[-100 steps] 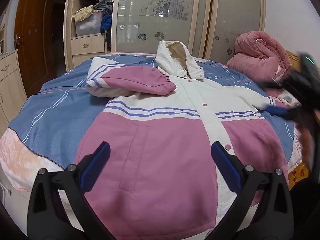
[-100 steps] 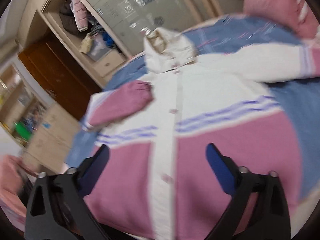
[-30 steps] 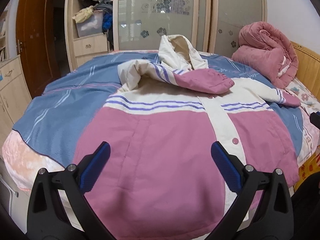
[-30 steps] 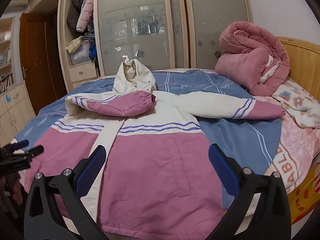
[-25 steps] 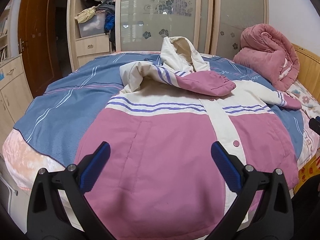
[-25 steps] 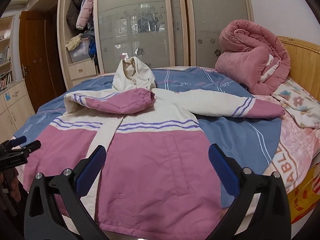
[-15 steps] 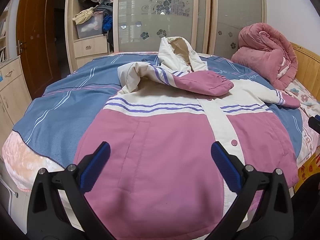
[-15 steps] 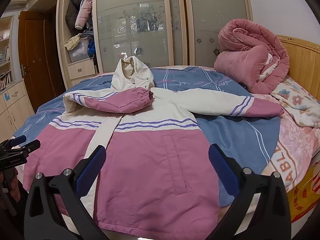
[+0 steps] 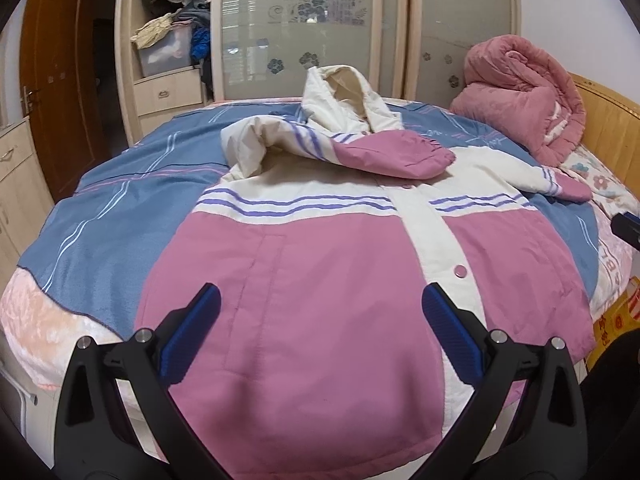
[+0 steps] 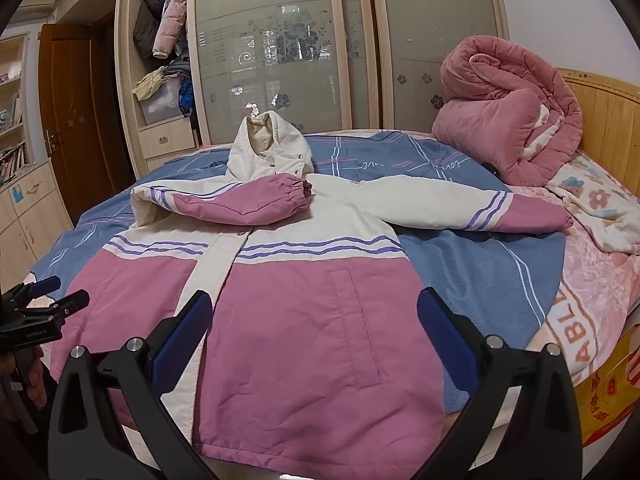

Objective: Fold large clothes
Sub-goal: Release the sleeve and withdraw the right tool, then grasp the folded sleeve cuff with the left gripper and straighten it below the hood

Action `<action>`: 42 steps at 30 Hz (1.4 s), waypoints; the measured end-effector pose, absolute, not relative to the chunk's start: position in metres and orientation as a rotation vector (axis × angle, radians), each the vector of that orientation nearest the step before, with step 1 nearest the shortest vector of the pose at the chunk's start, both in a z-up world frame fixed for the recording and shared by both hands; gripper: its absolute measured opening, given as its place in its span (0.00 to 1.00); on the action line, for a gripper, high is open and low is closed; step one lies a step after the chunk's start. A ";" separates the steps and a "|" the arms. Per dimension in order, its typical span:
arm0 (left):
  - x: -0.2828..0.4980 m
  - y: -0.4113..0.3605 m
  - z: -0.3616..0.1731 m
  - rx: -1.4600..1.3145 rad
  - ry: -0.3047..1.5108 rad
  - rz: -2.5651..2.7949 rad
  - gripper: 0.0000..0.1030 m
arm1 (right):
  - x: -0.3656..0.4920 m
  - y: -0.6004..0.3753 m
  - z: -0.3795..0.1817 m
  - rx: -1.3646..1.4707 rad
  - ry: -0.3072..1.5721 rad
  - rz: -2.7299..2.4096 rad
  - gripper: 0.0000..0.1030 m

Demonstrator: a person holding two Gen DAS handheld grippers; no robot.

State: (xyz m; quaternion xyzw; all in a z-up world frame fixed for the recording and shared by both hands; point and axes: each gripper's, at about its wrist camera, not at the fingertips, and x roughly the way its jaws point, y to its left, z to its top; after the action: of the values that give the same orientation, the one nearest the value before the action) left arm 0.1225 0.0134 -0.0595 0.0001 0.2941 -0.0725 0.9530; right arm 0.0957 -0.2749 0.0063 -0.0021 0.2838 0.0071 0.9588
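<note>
On the bed (image 10: 592, 280) lies a jacket (image 10: 304, 320) (one sleeve folded); both tongs (image 9: 320, 336) (image 10: 312, 332) gape empty.

The left gripper (image 9: 320, 334) occupies the lower frame, jaws spread wide, holding nothing. Beyond it, at frame centre, a pink-and-white jacket (image 9: 320, 280) lies front-up on a blue bedspread (image 9: 120, 216). One sleeve (image 9: 384, 156) (pink cuff) is folded across the chest; the hood (image 9: 344, 92) points toward the wardrobe (image 9: 304, 28) at top.
</note>
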 end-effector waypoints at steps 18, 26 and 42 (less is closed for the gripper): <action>0.129 -0.014 -0.053 0.199 0.632 -0.243 0.98 | 0.089 -0.284 0.011 0.052 0.599 0.084 0.99; 0.167 -0.082 -0.041 0.482 0.619 -0.360 0.98 | 0.082 -0.291 0.013 0.077 0.602 0.128 0.99; 0.359 -0.261 -0.060 0.758 0.614 -0.335 0.84 | 0.078 -0.310 0.017 0.186 0.598 0.187 0.99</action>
State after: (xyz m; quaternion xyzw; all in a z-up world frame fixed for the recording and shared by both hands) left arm 0.3590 -0.2607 -0.0597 0.3623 0.2934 -0.1602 0.8700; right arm 0.0780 -0.3100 0.0174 0.0916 0.2937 0.0917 0.9471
